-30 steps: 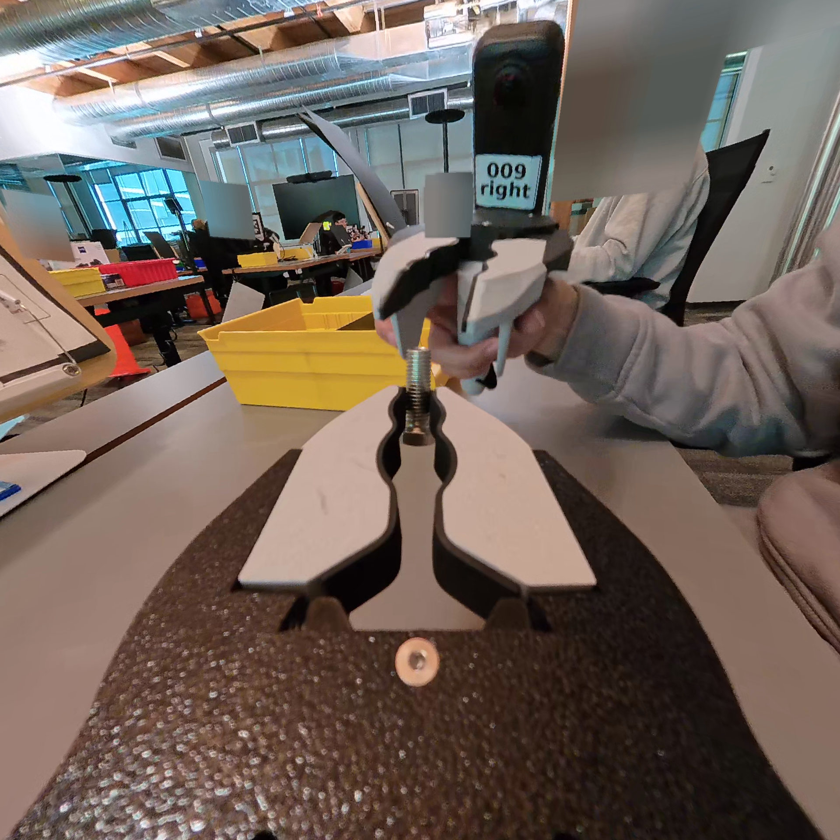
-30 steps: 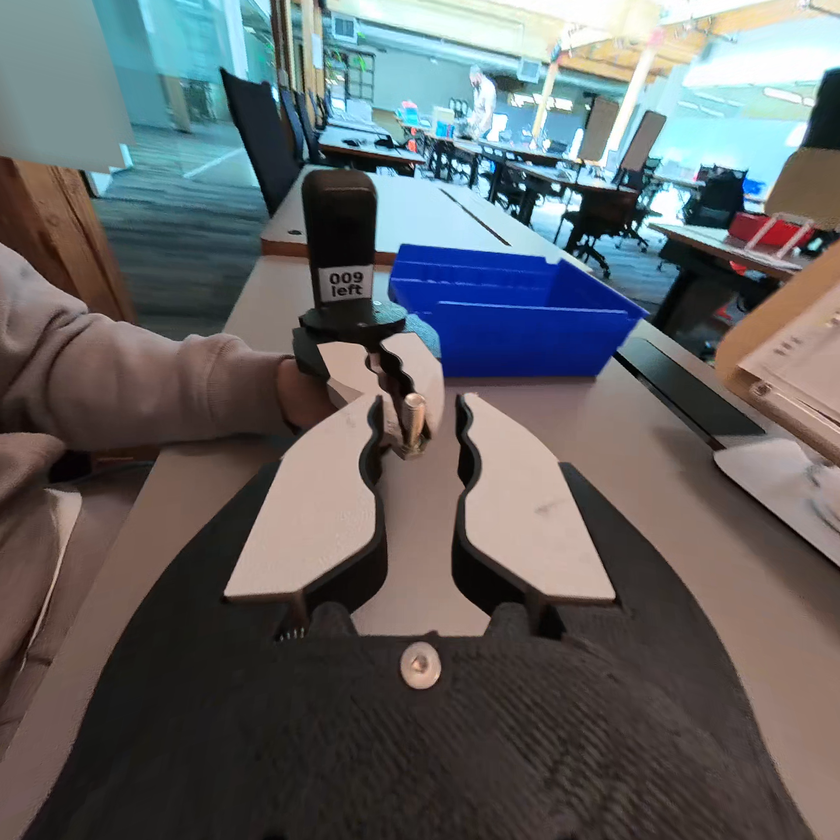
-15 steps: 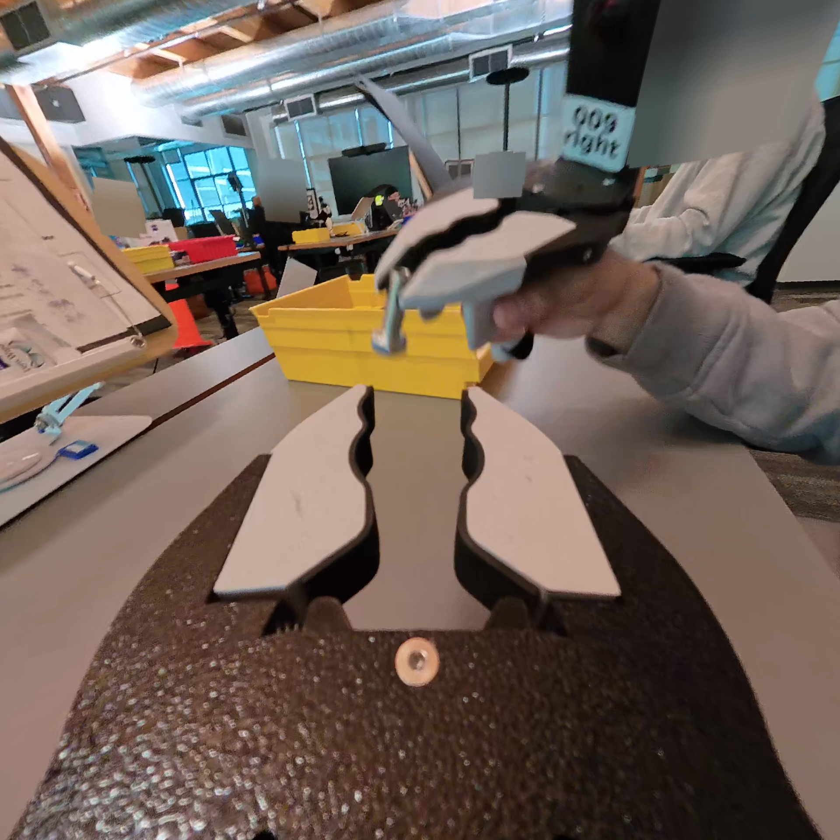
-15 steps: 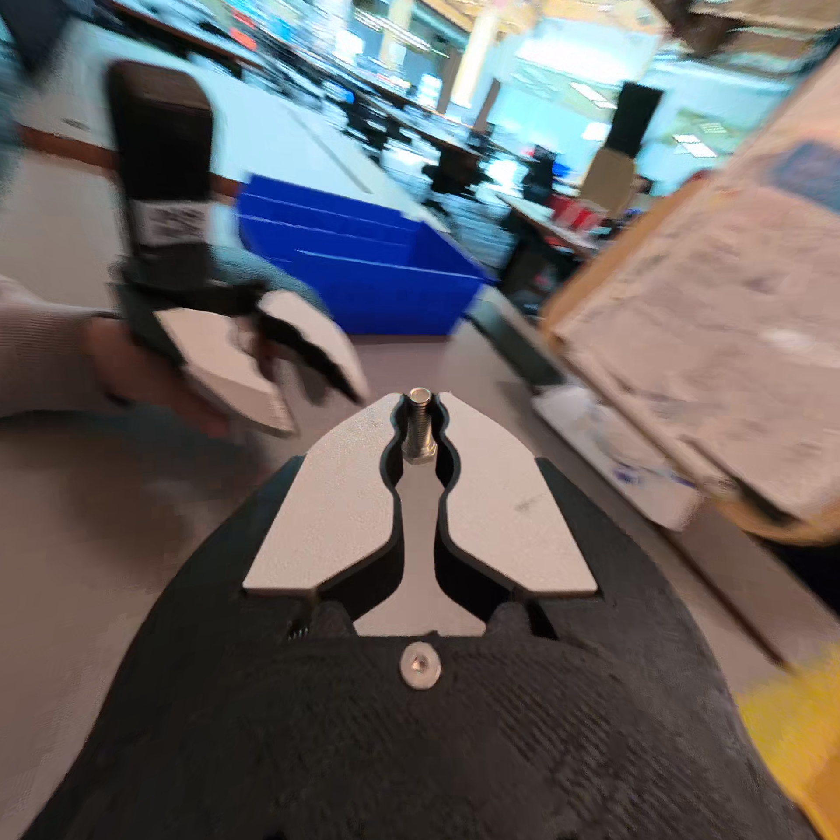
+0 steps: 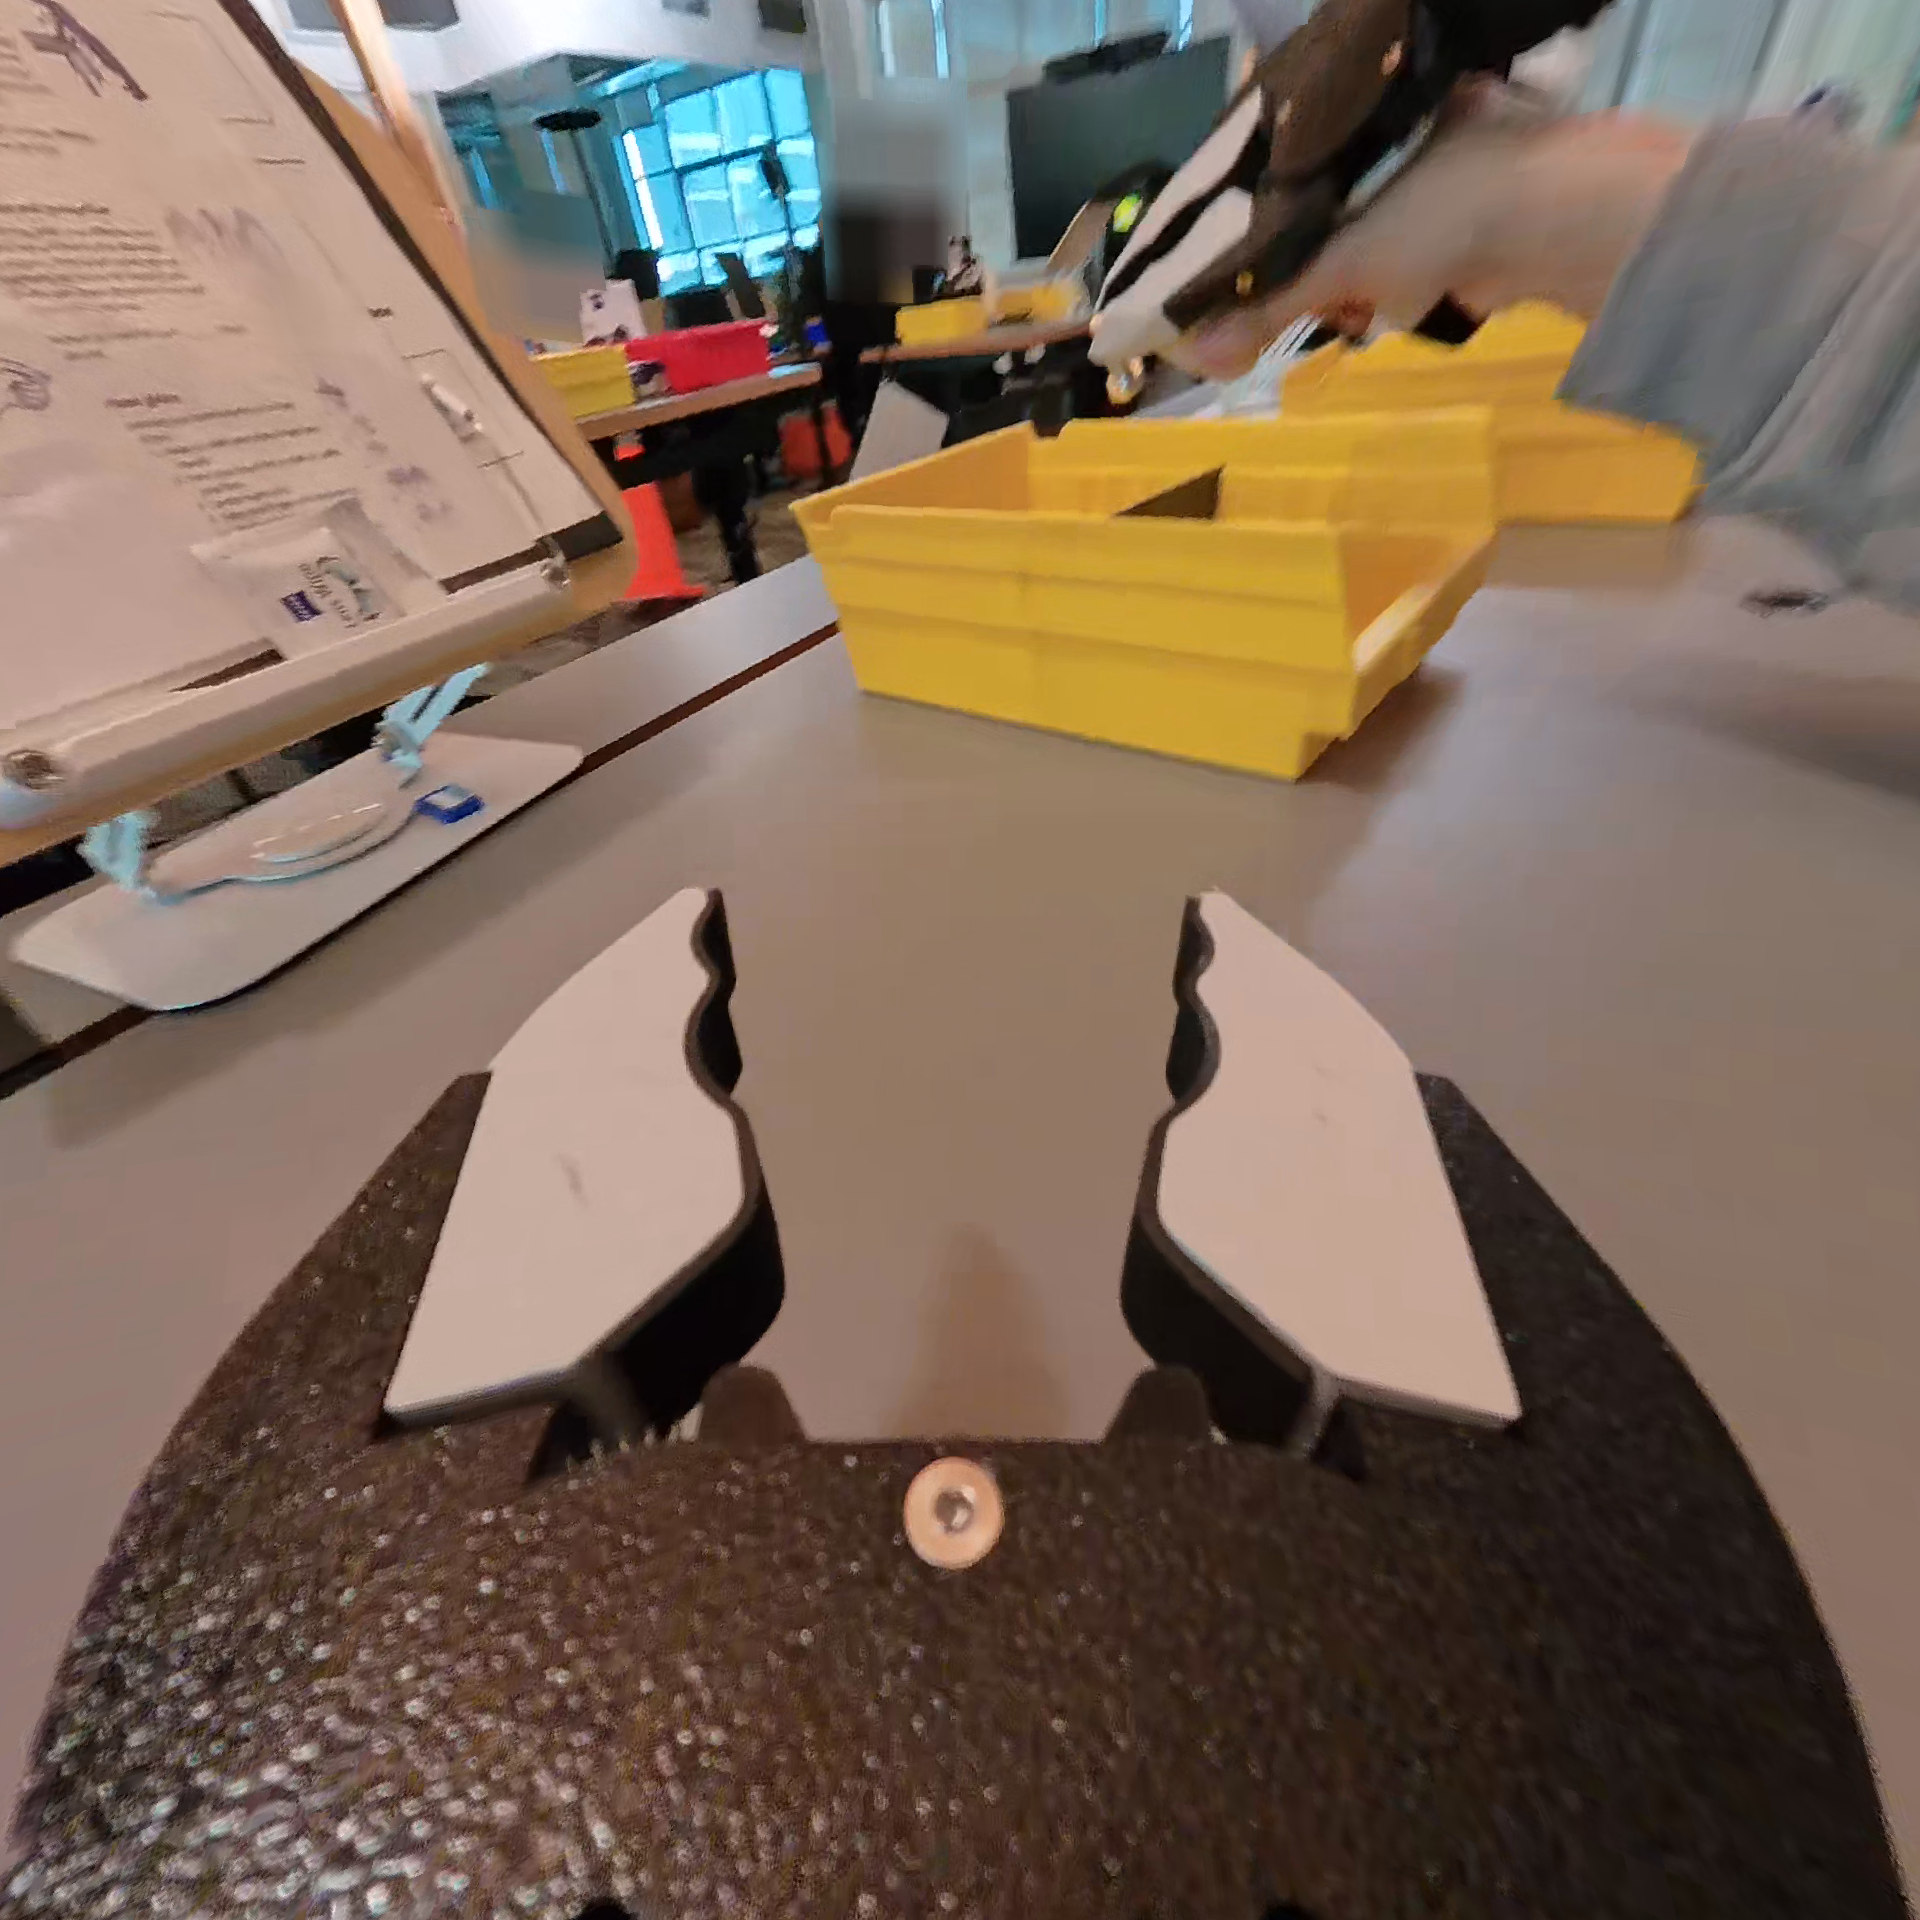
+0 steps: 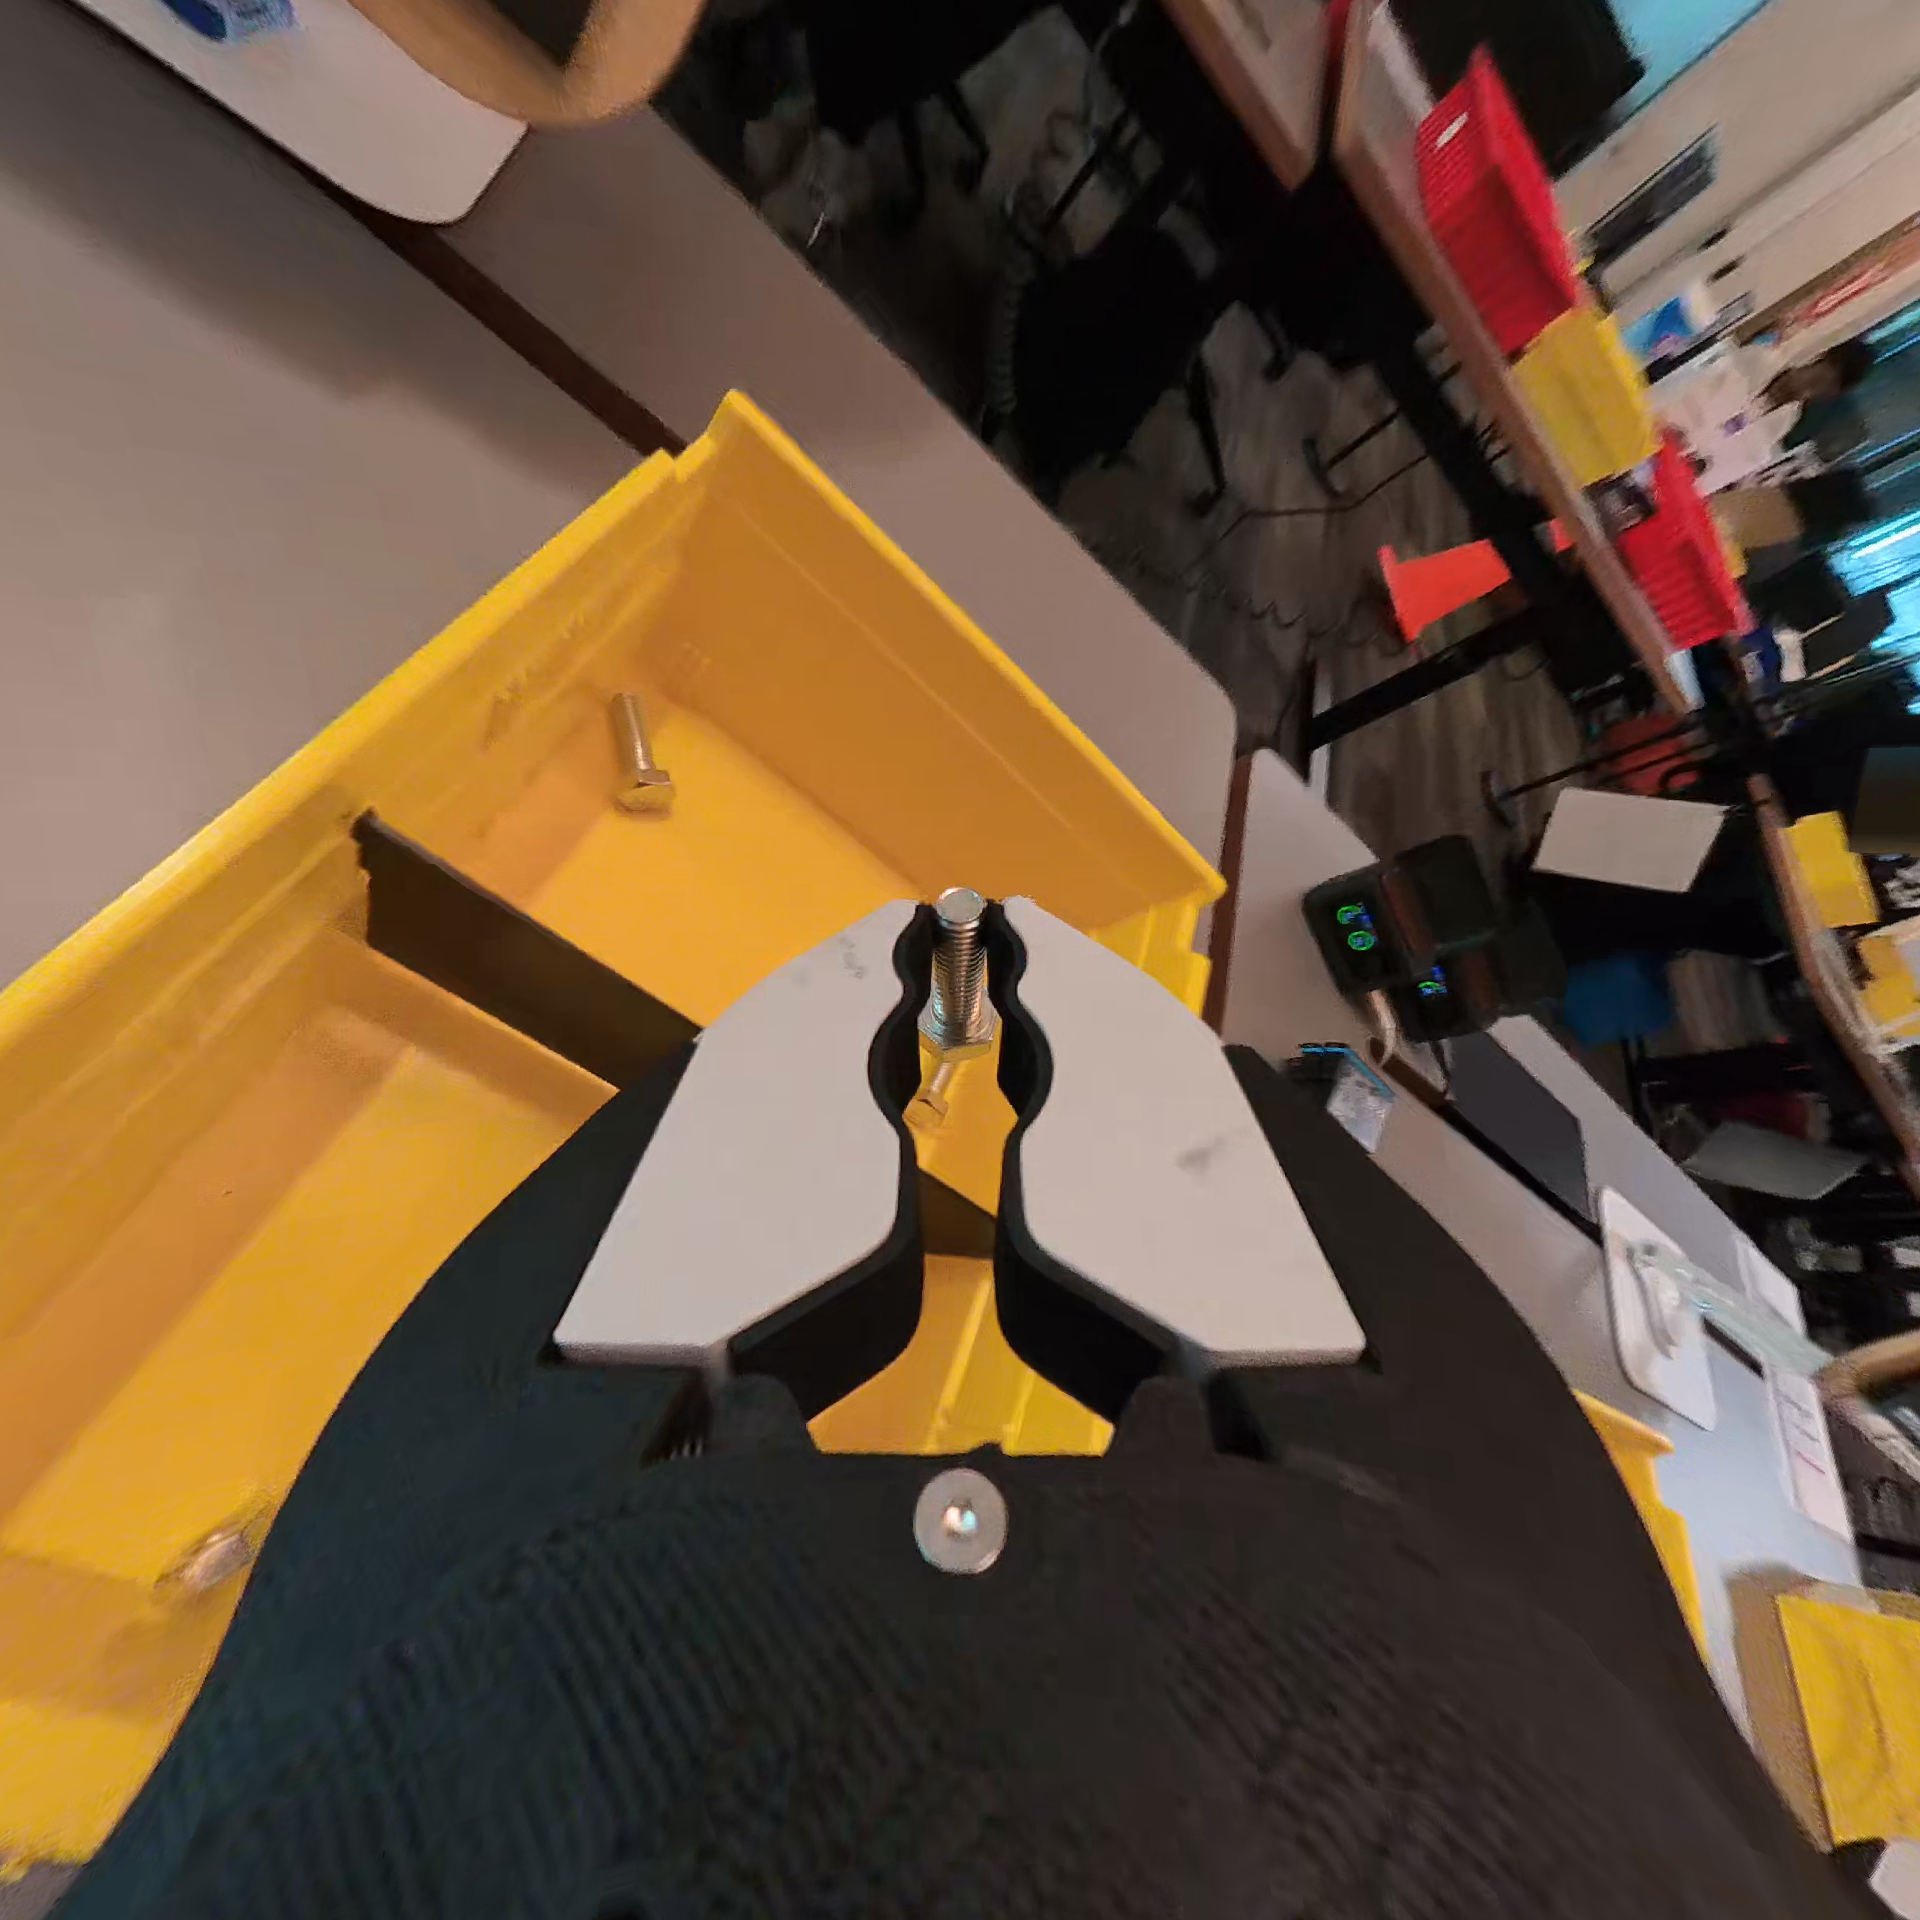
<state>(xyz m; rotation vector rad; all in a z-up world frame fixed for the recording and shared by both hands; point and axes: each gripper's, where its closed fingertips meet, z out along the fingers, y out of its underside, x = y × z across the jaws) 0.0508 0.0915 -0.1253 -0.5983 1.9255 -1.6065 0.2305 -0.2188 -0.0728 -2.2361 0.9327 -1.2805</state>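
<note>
The right gripper (image 6: 961, 920) clamps a silver bolt (image 6: 958, 977) by its threads, above the yellow bin (image 6: 883, 665), where another bolt (image 6: 636, 764) lies. The left gripper (image 5: 951, 914) gapes empty before that bin (image 5: 1143, 613).

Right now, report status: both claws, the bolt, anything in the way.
Left claw open, nothing in it, over grey table. Right claw shut on silver bolt, above yellow bin. Loose bolt in bin below.
</note>
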